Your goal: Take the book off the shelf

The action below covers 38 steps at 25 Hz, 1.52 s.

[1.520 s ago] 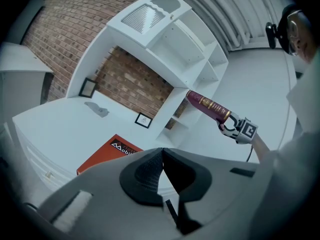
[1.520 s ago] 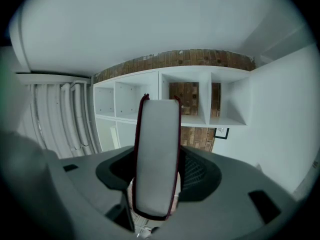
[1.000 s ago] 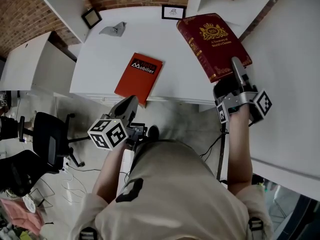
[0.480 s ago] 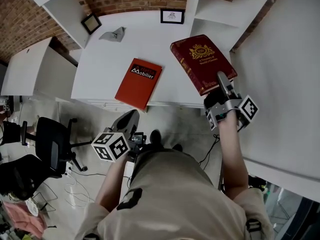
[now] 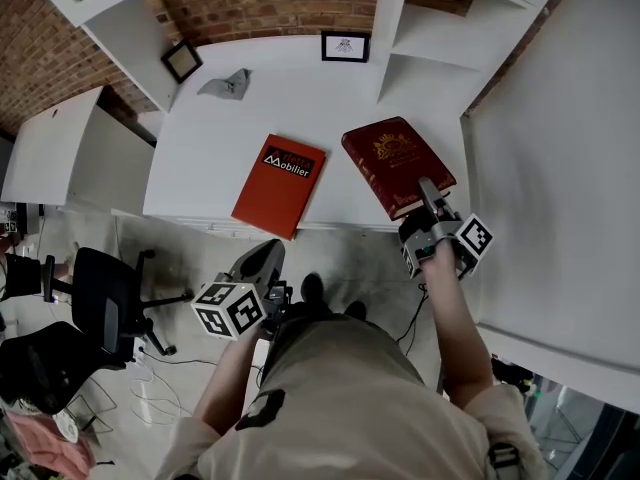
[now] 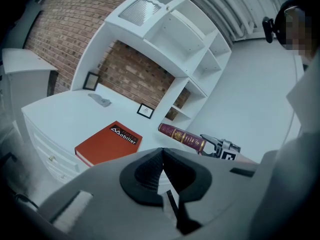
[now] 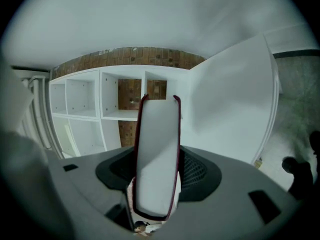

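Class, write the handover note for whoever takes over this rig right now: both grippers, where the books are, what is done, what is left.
Right gripper: shut on the maroon book, gripping its near edge, book over the right end of the desk.
Left gripper: shut, empty, low in front of the desk.
Red book: flat on the desk, untouched.
Done: maroon book is off the shelf.
Left: probably lay it on the desk and let go.
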Each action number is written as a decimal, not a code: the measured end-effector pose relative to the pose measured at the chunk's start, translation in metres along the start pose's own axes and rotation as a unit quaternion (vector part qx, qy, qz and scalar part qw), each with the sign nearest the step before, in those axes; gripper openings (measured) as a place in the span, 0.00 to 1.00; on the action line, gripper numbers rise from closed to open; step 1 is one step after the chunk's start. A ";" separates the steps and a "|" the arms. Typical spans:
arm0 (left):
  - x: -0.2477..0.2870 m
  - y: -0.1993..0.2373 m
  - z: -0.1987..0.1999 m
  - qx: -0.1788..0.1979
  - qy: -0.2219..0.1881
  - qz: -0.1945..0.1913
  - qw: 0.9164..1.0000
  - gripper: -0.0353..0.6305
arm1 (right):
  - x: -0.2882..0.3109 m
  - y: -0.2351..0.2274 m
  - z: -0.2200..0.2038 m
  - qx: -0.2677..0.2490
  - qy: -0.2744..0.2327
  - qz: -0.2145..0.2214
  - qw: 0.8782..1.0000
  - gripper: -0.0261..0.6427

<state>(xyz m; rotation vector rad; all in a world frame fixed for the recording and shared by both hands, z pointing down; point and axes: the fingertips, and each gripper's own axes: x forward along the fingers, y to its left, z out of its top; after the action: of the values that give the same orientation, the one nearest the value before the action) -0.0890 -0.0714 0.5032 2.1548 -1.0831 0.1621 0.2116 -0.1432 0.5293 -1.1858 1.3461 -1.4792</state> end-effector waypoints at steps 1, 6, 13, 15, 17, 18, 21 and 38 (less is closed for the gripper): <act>0.002 0.000 0.001 0.000 0.001 -0.002 1.000 0.06 | 0.001 -0.005 0.000 -0.003 -0.003 -0.006 1.000 0.37; 0.011 0.007 0.010 0.002 0.006 -0.010 1.000 0.06 | 0.008 -0.039 0.002 -0.017 -0.016 -0.043 0.999 0.37; 0.023 0.017 0.014 0.002 0.023 -0.021 1.000 0.06 | 0.011 -0.079 -0.005 -0.021 -0.032 -0.080 0.996 0.37; 0.028 0.019 0.015 0.004 0.029 -0.026 0.999 0.06 | 0.012 -0.083 -0.011 -0.028 -0.029 -0.084 0.996 0.37; 0.032 0.019 0.014 0.006 0.035 -0.032 0.999 0.06 | 0.013 -0.090 -0.021 -0.036 -0.017 -0.097 0.995 0.37; 0.035 0.019 0.014 0.007 0.038 -0.035 0.999 0.06 | 0.013 -0.093 -0.027 -0.034 -0.011 -0.105 0.994 0.37; 0.041 0.017 0.013 0.008 0.045 -0.048 0.998 0.06 | 0.011 -0.108 -0.044 -0.022 0.012 -0.132 0.991 0.37; 0.044 0.026 0.003 0.005 0.065 -0.067 0.996 0.06 | -0.017 -0.164 -0.067 -0.036 0.075 -0.290 0.954 0.45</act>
<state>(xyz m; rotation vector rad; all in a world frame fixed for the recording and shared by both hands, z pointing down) -0.0812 -0.1125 0.5324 2.1849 -0.8633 0.2419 0.1567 -0.0907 0.6900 -1.6375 1.2096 -1.9725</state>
